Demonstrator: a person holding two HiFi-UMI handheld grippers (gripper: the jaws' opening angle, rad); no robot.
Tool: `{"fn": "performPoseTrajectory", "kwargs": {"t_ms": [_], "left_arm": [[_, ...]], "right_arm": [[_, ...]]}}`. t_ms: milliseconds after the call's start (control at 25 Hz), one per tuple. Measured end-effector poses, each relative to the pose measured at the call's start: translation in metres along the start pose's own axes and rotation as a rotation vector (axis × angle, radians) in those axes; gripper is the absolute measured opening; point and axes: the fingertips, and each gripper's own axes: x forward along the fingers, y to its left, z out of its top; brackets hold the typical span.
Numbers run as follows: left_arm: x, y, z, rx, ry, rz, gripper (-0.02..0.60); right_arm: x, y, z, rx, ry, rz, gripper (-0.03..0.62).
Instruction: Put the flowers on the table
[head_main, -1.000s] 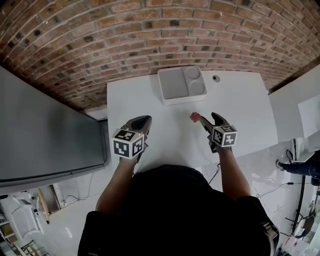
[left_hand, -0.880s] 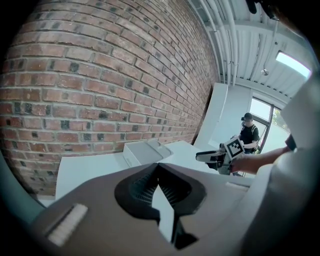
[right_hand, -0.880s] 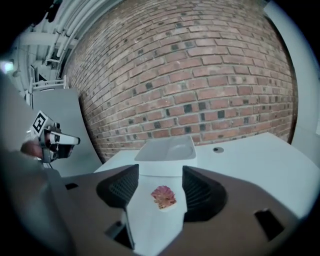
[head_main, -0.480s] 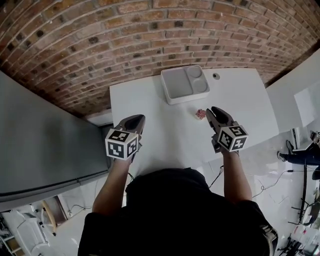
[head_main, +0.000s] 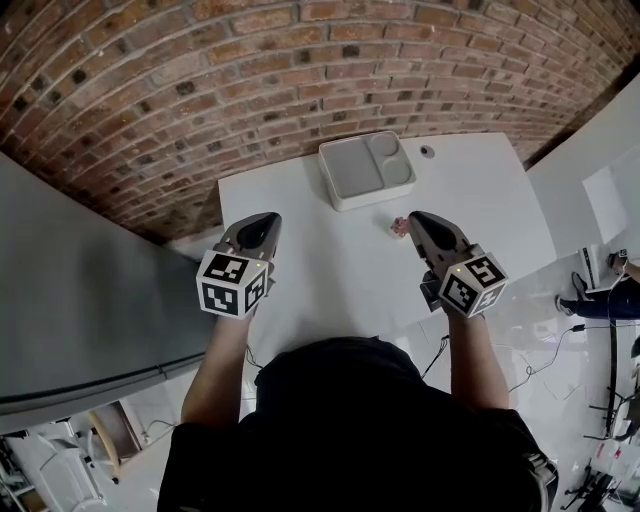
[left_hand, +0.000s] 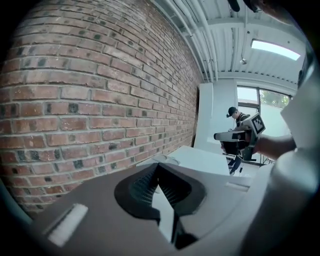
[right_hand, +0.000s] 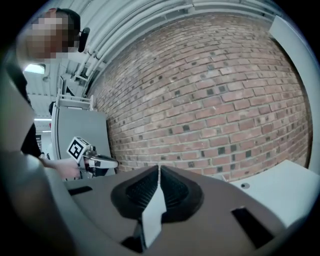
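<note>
A small pink flower (head_main: 399, 227) lies on the white table (head_main: 330, 275), just left of my right gripper (head_main: 414, 217). That gripper hangs above the table with its jaws shut and nothing between them; its own view shows the closed tips (right_hand: 159, 168) against the brick wall. My left gripper (head_main: 265, 218) is held up over the table's left part, jaws together and empty (left_hand: 157, 165). The flower does not show in either gripper view.
A white compartment tray (head_main: 365, 168) stands at the table's far edge, with a small round fitting (head_main: 427, 152) to its right. A brick wall runs behind the table. A grey cabinet (head_main: 90, 290) stands on the left. A person stands far off (left_hand: 235, 114).
The right gripper's jaws have closed from wide open. Both grippers have risen toward the camera and moved slightly apart. The flower stays on the table by the right gripper's tip.
</note>
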Motion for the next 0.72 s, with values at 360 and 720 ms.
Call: {"fn": "performPoseTrajectory", "kwargs": {"t_ms": [360,720], "left_arm": [[0.015,-0.013,0.016,-0.044,-0.040,0.027,0.011],[0.034,-0.045,0.012,-0.069,-0.026,0.015,0.012]], "right_arm": [[-0.012,0.000,0.028,0.018,-0.080,0.038,0.014],[-0.026,-0.009,0.007,0.031,-0.041,0.076,0.012]]}}
